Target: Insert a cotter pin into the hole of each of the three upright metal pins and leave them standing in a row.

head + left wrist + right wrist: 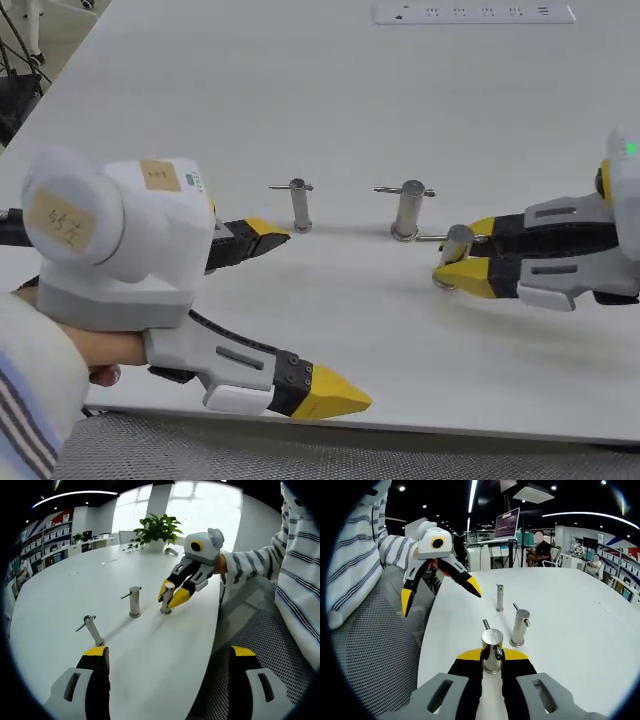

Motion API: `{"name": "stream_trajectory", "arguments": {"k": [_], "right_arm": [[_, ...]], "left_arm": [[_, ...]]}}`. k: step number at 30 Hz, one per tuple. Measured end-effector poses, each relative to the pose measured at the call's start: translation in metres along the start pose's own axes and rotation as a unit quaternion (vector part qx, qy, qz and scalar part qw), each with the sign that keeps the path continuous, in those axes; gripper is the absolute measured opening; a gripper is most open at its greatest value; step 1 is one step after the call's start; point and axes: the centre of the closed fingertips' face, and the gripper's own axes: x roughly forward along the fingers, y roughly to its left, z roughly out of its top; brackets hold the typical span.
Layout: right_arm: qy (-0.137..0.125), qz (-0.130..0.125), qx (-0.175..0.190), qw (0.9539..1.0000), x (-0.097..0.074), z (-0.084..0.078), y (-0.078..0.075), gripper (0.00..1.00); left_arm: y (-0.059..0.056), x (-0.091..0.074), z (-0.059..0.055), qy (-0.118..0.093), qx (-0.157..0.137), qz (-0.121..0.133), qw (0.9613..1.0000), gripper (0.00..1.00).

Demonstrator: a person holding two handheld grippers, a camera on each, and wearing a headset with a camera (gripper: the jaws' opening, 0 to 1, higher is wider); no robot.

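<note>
Spread wide and holding nothing, the left gripper hangs over the near edge of the table; opposite, the right gripper clamps the end metal pin by its shank, its cotter pin through. Just past those jaws stands the middle pin, then the far pin, both cross-pinned. All are smooth, stiff steel on narrow feet, likely tippy and best held low.

There's the white bench, broad and pale, curving round at its near edge. Three metal pins stand upright on it in a row: the first pin, the second pin along from it, and the third pin close beside that, a touch nearer. A white power strip lies at the far side. A potted plant sits at one end.
</note>
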Motion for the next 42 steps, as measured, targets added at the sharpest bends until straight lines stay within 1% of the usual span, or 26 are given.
{"name": "stream_trajectory", "arguments": {"k": [3, 9, 12, 13, 14, 18, 24, 30, 36, 38, 42], "right_arm": [[0.008, -0.017, 0.002, 0.9998, -0.009, -0.006, -0.014, 0.08], [0.007, -0.043, 0.014, 0.9989, -0.022, -0.015, -0.038, 0.08], [0.011, -0.05, 0.015, 0.9986, -0.025, -0.02, -0.046, 0.08], [0.012, -0.051, 0.015, 0.9985, -0.026, -0.022, -0.052, 0.08], [0.012, -0.053, 0.017, 0.9984, -0.027, -0.024, -0.056, 0.08], [0.009, -0.053, 0.022, 0.9983, -0.027, -0.028, -0.064, 0.08], [0.007, -0.048, 0.024, 0.9986, -0.024, -0.031, -0.067, 0.08], [-0.001, -0.049, 0.03, 0.9983, -0.023, -0.032, -0.071, 0.08], [-0.009, -0.046, 0.028, 0.9985, -0.022, -0.031, -0.071, 0.08], [-0.009, -0.044, 0.031, 0.9985, -0.021, -0.032, -0.07, 0.09], [-0.009, -0.049, 0.028, 0.9984, -0.021, -0.032, -0.071, 0.09]], "left_arm": [[-0.002, 0.0, -0.002, 0.009, 0.005, -0.004, 0.9999, 0.98], [-0.003, -0.001, -0.004, 0.015, 0.005, -0.006, 0.9999, 0.98], [-0.003, -0.001, -0.006, 0.019, 0.005, -0.006, 0.9998, 0.98], [-0.003, -0.001, -0.007, 0.019, 0.005, -0.006, 0.9998, 0.98], [-0.003, -0.001, -0.007, 0.02, 0.004, -0.006, 0.9998, 0.98], [-0.004, -0.001, -0.008, 0.022, 0.002, -0.006, 0.9997, 0.98], [-0.003, -0.001, -0.009, 0.025, -0.001, -0.005, 0.9997, 0.98], [-0.002, -0.001, -0.01, 0.027, -0.005, -0.002, 0.9996, 0.98], [-0.002, -0.001, -0.011, 0.029, -0.007, -0.003, 0.9995, 0.97], [-0.003, -0.001, -0.01, 0.027, -0.013, -0.005, 0.9995, 0.97], [-0.004, -0.001, -0.007, 0.018, -0.021, -0.005, 0.9996, 0.97]]}}
